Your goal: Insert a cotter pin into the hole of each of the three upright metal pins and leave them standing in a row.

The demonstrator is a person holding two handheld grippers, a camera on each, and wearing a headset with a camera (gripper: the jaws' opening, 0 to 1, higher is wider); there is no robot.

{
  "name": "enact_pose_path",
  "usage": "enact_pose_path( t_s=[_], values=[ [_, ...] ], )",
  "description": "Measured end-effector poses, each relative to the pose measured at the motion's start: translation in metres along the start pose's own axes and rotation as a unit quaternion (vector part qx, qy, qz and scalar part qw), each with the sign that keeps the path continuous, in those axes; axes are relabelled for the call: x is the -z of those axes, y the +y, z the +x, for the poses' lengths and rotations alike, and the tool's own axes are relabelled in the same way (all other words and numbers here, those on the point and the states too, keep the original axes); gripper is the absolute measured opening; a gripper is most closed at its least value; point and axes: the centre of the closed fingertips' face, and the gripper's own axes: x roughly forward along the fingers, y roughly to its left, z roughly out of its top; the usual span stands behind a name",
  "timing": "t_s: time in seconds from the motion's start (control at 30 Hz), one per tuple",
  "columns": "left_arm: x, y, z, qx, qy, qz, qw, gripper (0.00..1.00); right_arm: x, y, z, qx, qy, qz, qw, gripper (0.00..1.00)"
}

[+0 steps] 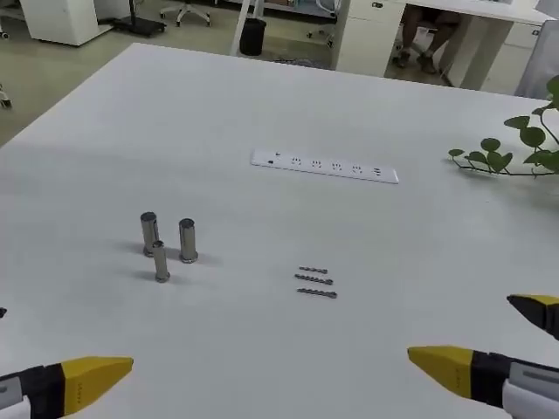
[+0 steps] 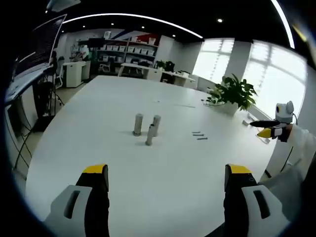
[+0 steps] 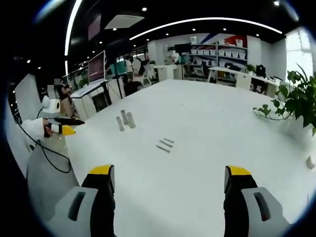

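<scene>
The left gripper [image 2: 165,174] hovers above the near edge of the white surface [image 1: 262,367], jaws spread wide and empty. Three metal pins [image 1: 187,240] stand upright in a tight cluster. To their right, well apart, three cotter pins [image 1: 314,280] lie side by side. The right gripper [image 3: 170,173] hovers with jaws wide apart, holding nothing.

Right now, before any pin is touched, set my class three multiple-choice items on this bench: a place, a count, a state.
1. In the head view, the cotter pins lie: A) right of the metal pins, apart; B) in their holes; C) on the floor.
2. Upright metal pins: A) two; B) three; C) five.
3. The left gripper and right gripper are: A) both open; B) both shut; C) left shut on a pin.
Key: 1A, they lie loose on the table; 2B, three stand clustered; 3A, each shows spread, empty jaws.
</scene>
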Motion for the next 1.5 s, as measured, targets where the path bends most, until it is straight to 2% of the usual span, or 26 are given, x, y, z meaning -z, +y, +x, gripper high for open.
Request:
enact_pose_path(
  t_s=[0.23,0.63,1.17,1.37,1.5],
  values=[
    [-0.001,-0.003,0.002,0.005,0.001,0.003,1.0000,0.97,0.004,-0.001,-0.001,0.004,0.006,0.007,0.9999,0.90],
    [-0.002,0.002,0.007,0.007,0.004,0.004,1.0000,0.97,0.003,0.001,0.000,-0.001,0.009,0.004,1.0000,0.89],
    [-0.019,0.009,0.024,0.011,0.000,0.015,0.9998,0.92,0.003,-0.003,0.000,0.010,0.009,0.009,0.9999,0.89],
    [-0.028,0.006,0.035,0.019,-0.001,0.019,0.9996,0.90,0.004,-0.008,-0.003,0.016,0.012,0.014,0.9997,0.89],
    [-0.030,0.004,0.043,0.026,0.005,0.025,0.9993,0.86,0.005,-0.009,-0.003,0.017,0.014,0.014,0.9997,0.89]
  ],
)
